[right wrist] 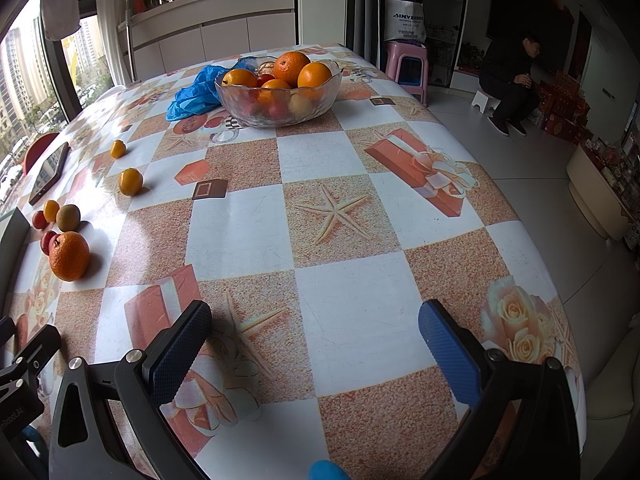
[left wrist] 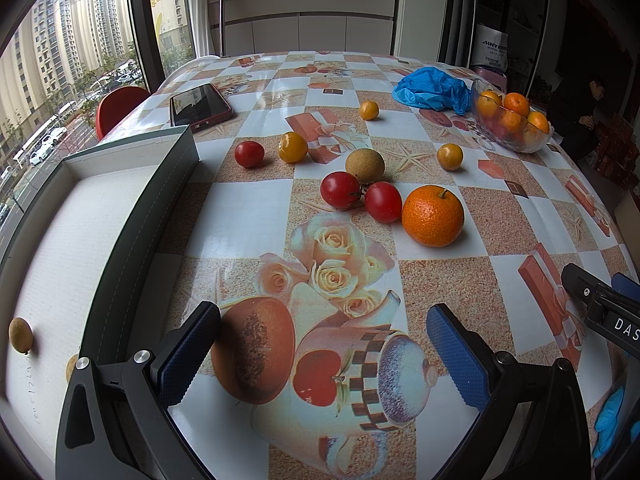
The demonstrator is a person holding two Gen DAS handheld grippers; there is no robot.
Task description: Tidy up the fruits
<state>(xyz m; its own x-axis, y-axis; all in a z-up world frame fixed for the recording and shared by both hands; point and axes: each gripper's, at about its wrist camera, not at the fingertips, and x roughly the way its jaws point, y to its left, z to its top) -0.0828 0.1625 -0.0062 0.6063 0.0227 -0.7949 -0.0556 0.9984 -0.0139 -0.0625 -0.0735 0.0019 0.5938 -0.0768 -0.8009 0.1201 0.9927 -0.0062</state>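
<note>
Loose fruit lies on the patterned table: an orange [left wrist: 433,216], two red tomatoes [left wrist: 340,189] [left wrist: 383,201] beside a brown longan [left wrist: 365,165], a third tomato [left wrist: 249,154] and yellow tomatoes [left wrist: 293,147] [left wrist: 449,156] [left wrist: 368,110]. An open white box [left wrist: 72,248] at left holds a longan [left wrist: 20,335]. My left gripper [left wrist: 320,356] is open and empty, above the table near the box. My right gripper [right wrist: 316,354] is open and empty; the orange [right wrist: 69,256] lies far to its left. A glass bowl [right wrist: 280,114] holds oranges.
A red phone [left wrist: 200,105] lies behind the box. A crumpled blue bag [left wrist: 434,90] sits next to the bowl [left wrist: 516,140]. The table edge runs along the right, with a pink stool [right wrist: 406,66] and a seated person [right wrist: 514,80] beyond.
</note>
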